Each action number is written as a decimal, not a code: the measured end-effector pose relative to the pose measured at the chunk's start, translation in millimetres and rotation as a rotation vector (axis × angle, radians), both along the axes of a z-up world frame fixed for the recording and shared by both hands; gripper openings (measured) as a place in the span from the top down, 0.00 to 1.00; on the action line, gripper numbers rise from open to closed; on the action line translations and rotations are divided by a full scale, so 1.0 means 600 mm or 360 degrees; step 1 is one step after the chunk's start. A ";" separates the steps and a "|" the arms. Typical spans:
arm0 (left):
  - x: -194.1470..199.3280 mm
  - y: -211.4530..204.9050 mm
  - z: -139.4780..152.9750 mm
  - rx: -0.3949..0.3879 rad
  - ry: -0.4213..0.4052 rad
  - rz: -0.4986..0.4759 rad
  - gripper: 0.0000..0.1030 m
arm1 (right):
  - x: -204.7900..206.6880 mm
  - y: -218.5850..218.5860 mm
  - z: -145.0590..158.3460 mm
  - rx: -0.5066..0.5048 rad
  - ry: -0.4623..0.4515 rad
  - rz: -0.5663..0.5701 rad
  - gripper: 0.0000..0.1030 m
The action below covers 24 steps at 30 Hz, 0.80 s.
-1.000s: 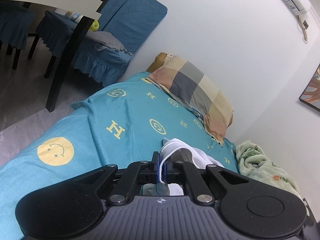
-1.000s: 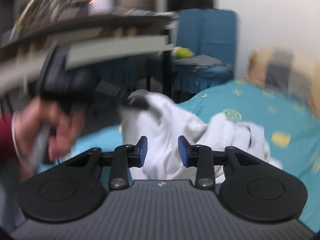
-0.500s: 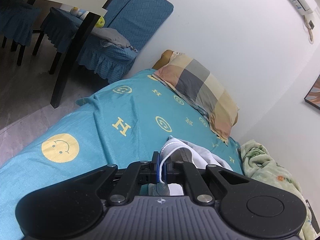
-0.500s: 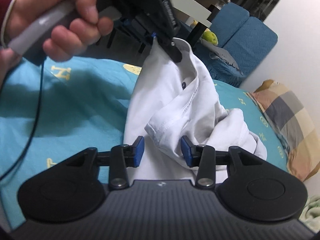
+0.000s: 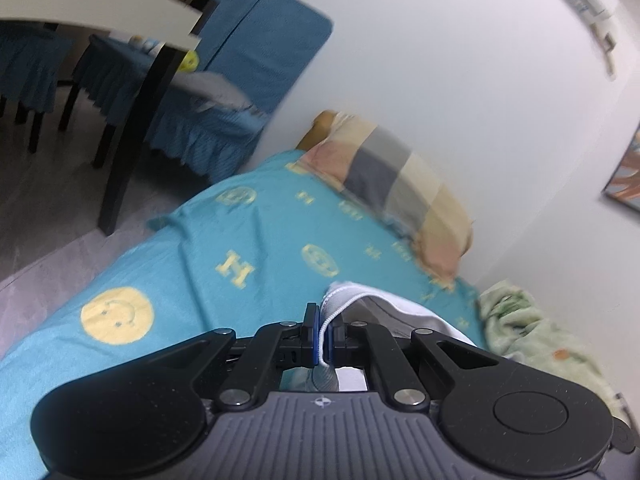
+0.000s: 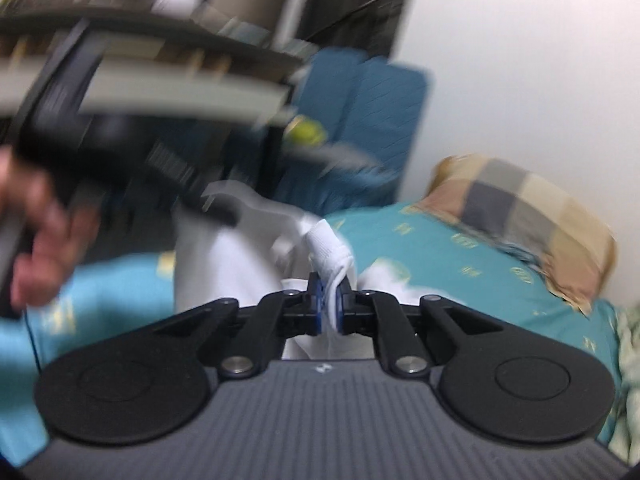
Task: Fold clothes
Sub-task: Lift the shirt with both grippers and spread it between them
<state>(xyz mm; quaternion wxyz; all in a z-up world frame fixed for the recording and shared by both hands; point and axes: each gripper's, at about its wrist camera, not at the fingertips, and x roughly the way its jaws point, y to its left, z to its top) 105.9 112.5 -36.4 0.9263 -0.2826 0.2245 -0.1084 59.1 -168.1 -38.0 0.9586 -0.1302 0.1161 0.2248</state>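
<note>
You are pinching the white shirt in both tools, left gripper clamped on its ribbed edge, right gripper closing on a fold, cloth stretching between them above the teal bedspread

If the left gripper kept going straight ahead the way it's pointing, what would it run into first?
Probably the teal bedsheet. The left gripper, shut on the white garment, aims slightly downward across the bed, and beyond the cloth it holds nothing else shows in its line. The checked pillow lies to the right. Depth is uncertain.
</note>
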 end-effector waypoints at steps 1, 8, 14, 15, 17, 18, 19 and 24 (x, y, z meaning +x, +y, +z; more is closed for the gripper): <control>-0.012 0.001 0.020 -0.0011 -0.0047 -0.0002 0.96 | -0.013 -0.006 0.021 0.0059 -0.0036 -0.0039 0.91; -0.096 0.001 0.232 0.0032 -0.0421 -0.0072 0.97 | -0.127 -0.032 0.202 0.0295 -0.0364 -0.0192 0.92; -0.195 -0.024 0.467 0.0292 -0.0815 -0.0135 0.97 | -0.202 -0.041 0.388 0.0345 -0.0623 -0.0247 0.92; -0.210 -0.026 0.500 0.0323 -0.0853 -0.0145 0.97 | -0.213 -0.042 0.420 0.0350 -0.0659 -0.0250 0.92; -0.247 -0.028 0.555 0.0377 -0.0931 -0.0153 0.97 | -0.238 -0.041 0.479 0.0358 -0.0718 -0.0251 0.92; -0.266 -0.029 0.582 0.0404 -0.0970 -0.0156 0.96 | -0.249 -0.041 0.508 0.0359 -0.0745 -0.0248 0.92; -0.284 -0.030 0.609 0.0431 -0.1009 -0.0160 0.96 | -0.260 -0.040 0.536 0.0360 -0.0772 -0.0246 0.92; -0.399 -0.037 0.718 0.0524 -0.1199 -0.0134 0.96 | -0.364 -0.035 0.650 0.0333 -0.0919 -0.0221 0.92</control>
